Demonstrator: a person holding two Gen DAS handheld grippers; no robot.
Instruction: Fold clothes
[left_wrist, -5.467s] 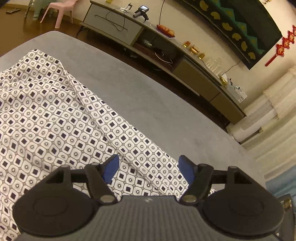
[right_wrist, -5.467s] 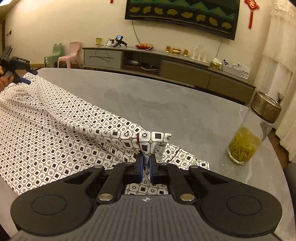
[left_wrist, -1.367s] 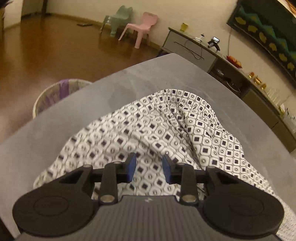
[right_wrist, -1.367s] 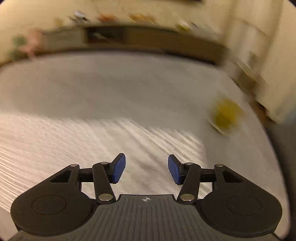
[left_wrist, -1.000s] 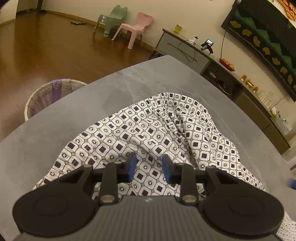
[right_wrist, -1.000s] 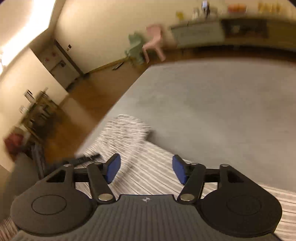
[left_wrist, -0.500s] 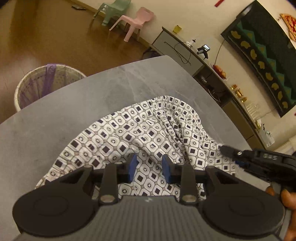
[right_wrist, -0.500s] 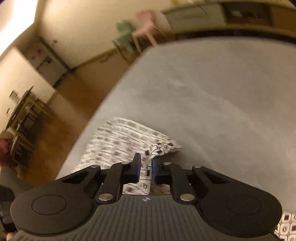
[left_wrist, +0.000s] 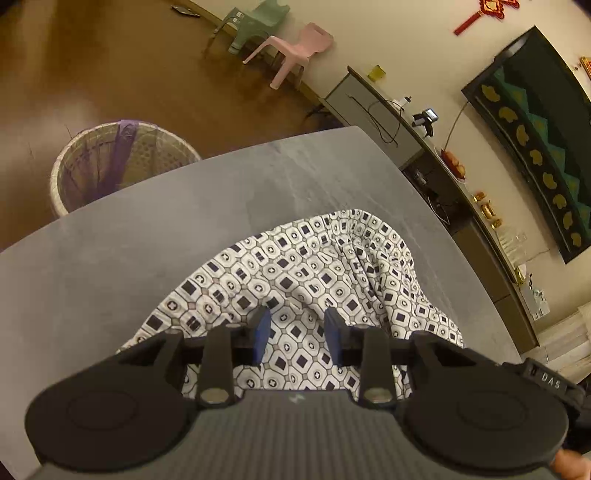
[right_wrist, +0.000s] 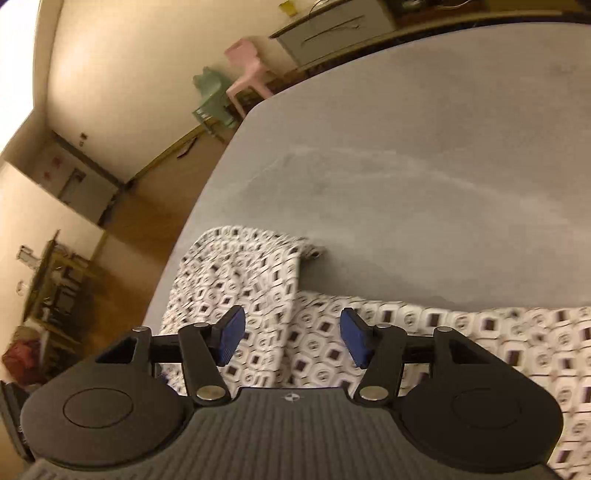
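Observation:
The garment (left_wrist: 314, 266), white cloth printed with small black squares, lies rumpled on the grey table (left_wrist: 147, 240). My left gripper (left_wrist: 297, 338) hovers low over its near part. Its blue pads (left_wrist: 260, 334) stand a little apart, and nothing is pinched between them. In the right wrist view the same garment (right_wrist: 258, 280) has a folded flap lying flat near the table's left edge. My right gripper (right_wrist: 291, 341) is over that flap, its jaws opening, with cloth below them but none gripped. The right gripper's black body (left_wrist: 546, 380) shows at the left view's right edge.
A wicker basket (left_wrist: 110, 166) with a purple strip stands on the wooden floor just past the table's far edge. Pink (left_wrist: 295, 48) and green (left_wrist: 255, 22) chairs and a long low cabinet (left_wrist: 388, 110) line the wall. Bare grey table (right_wrist: 443, 147) stretches beyond the cloth.
Half a second ago my right gripper was shut on a fold of cloth; its jaws now stand apart and the fold lies on the table. The left gripper rolled and shifted slightly.

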